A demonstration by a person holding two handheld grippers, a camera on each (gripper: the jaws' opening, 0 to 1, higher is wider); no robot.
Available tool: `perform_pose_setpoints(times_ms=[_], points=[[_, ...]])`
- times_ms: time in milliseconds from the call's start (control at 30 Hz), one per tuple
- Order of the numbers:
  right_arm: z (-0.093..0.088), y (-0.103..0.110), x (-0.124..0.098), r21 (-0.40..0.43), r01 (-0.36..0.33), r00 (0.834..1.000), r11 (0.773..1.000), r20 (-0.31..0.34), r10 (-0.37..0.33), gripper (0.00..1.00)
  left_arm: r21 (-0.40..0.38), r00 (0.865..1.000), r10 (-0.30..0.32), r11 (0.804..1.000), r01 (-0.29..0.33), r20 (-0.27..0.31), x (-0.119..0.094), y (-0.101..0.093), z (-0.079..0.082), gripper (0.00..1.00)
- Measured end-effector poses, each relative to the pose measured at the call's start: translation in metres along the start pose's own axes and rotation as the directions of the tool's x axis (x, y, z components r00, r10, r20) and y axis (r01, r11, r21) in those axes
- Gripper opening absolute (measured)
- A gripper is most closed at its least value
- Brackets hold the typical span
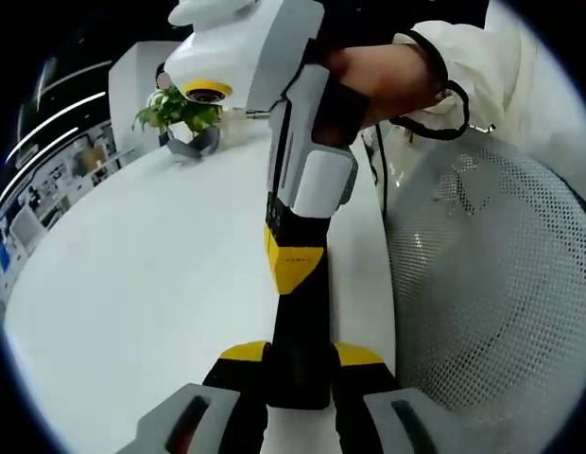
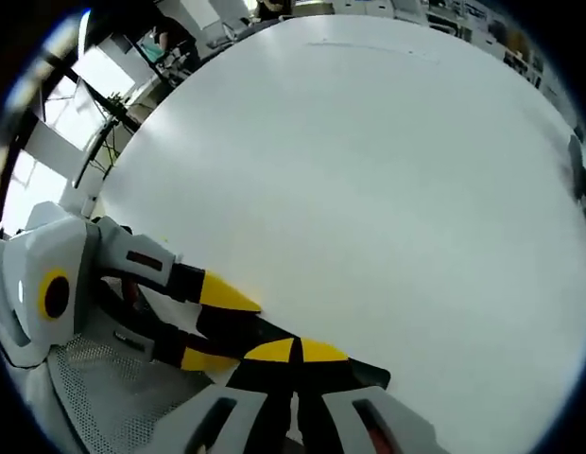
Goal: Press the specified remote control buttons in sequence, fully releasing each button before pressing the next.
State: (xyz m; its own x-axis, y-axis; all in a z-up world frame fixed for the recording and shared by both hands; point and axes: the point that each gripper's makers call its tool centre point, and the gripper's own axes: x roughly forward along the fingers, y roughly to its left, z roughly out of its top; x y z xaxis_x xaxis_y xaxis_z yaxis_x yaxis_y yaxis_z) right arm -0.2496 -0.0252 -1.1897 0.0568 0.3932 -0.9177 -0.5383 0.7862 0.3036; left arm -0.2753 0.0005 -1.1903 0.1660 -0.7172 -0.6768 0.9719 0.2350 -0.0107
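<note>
Black plastic, long and slim: one remote (image 1: 298, 326) lies between the jaws of the left gripper (image 1: 301, 357), which are clamped on its two long sides near one end, the yellow tips flanking it. Two grippers are in play. In the left gripper view the right gripper (image 1: 293, 270) reaches down from above, held by one hand (image 1: 378, 80) in a pale sleeve (image 1: 482, 66); its jaws are together and their yellow tips sit on the remote's upper face, seemingly in contact. In the right gripper view the right gripper (image 2: 298, 352) shows the same closed tips over the middle of the remote (image 2: 364, 374), while the left gripper (image 2: 217, 328) comes in from the left with one yellow tip on each side of it. The buttons cannot be made out. The remote is held just above the near edge of one round white table (image 1: 132, 284), whose top is plain and glossy. One small green plant (image 1: 175, 109) in a grey pot stands at the table's far edge. One white mesh chair (image 1: 491, 284) stands beside the table's near edge. Beyond the table the room looks like an office, with bright windows (image 2: 38, 156) and desks along the walls, too small to detail.
</note>
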Motion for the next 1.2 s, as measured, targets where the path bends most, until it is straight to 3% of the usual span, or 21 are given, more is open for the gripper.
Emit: perform_pose_setpoints(times_ms=[267,767,1200], points=[[-0.004,-0.002,-0.014,0.018,-0.019,1.0,1.0,0.01,0.019,0.0,0.0,1.0,0.0,1.0,0.0,0.0,0.0,0.0,0.0,0.25],[-0.008,0.009,-0.008,0.006,-0.046,0.999,0.999,-0.018,0.046,0.0,0.004,1.0,-0.001,1.0,0.001,-0.001,0.0,0.0,0.0,0.25],[-0.013,0.008,-0.004,-0.082,0.038,0.999,0.996,-0.034,-0.04,0.0,-0.006,1.0,-0.004,1.0,0.004,0.003,0.0,0.0,0.0,0.26]])
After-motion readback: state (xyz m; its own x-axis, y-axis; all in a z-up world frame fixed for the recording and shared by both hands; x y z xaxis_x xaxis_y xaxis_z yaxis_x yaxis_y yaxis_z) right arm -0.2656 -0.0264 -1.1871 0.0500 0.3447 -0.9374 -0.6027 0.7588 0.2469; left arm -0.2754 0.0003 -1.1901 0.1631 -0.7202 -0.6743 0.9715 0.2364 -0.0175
